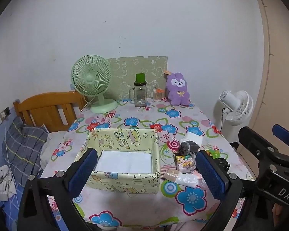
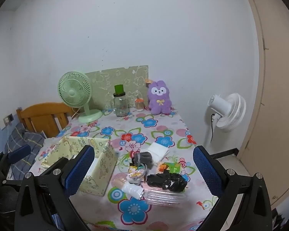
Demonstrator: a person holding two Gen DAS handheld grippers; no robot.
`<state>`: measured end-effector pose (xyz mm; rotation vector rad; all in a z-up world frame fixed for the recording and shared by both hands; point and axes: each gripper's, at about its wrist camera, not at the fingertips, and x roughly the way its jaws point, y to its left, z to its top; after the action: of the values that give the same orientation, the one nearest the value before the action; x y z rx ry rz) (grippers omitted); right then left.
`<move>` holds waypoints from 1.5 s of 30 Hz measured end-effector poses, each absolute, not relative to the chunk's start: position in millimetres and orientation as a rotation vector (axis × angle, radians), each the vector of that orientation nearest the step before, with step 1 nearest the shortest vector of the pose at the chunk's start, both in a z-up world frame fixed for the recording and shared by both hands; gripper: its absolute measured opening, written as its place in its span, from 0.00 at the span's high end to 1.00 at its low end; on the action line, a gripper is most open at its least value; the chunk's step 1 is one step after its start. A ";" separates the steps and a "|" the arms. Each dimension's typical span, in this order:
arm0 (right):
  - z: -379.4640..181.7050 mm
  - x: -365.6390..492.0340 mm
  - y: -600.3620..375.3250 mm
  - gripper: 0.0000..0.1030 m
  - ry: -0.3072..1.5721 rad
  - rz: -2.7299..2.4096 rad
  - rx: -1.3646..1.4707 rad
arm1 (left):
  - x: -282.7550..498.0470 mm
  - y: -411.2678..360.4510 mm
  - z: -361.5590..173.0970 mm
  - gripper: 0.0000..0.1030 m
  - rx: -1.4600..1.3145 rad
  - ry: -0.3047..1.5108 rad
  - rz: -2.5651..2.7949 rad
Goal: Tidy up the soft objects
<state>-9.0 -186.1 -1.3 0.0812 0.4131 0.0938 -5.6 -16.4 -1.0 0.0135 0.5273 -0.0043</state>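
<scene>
A plain white wall point(image 1: 144, 19) fills the upper field; a beige door point(image 2: 275, 96) stands at 3 o'clock. A table point(image 1: 134, 200), covered by a smooth cloth printed with blue, red and pink flowers, takes up the lower half. At its 9 o'clock lie a wooden headboard point(image 1: 48, 109) and a grey checked pillow point(image 1: 23, 146).

A white pedestal fan point(image 2: 229, 111) stands on the floor past the table's 3 o'clock edge. On the far edge, from 11 to 1 o'clock: a pale green desk fan point(image 1: 92, 82) with a round ribbed grille, a flat green patterned board point(image 1: 136, 71) leaning on the wall, a clear glass jar point(image 1: 140, 94) with a green cap, a small jar with an orange top point(image 1: 157, 95), and a fuzzy purple plush point(image 1: 178, 89), upright.

A square box point(image 1: 123, 182) of pale yellow printed fabric sits near the front, open-topped, with a white liner visible inside. The soft objects lie in a loose pile just beside it at its 3 o'clock, on the cloth and outside the box: a folded white cloth point(image 2: 158, 150), a crumpled black bag point(image 2: 166, 182), a grey sock point(image 2: 142, 158), a white roll point(image 2: 133, 189), a cartoon-print pouch point(image 2: 135, 173) and a ribbed clear plastic sheet point(image 2: 167, 199).

The left gripper point(image 1: 148, 173) is released, its textured blue pads spread wide before the box and pile, grasping nothing. The right gripper point(image 2: 144, 171) is likewise released and empty, framing the pile; its left pad screens part of the box.
</scene>
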 end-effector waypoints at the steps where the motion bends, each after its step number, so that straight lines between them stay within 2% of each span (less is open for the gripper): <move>1: -1.2 -8.6 -186.4 0.00 0.414 0.096 0.083 | -4.9 -19.2 -1.4 0.00 0.013 0.528 -0.001; 45: -8.6 7.5 -189.4 0.00 0.461 0.118 0.116 | 8.5 -12.3 -7.8 0.00 0.021 0.524 0.068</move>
<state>7.5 -189.4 -8.6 0.1157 0.4610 0.1180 8.5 -12.3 -7.8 0.0214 0.5243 0.0683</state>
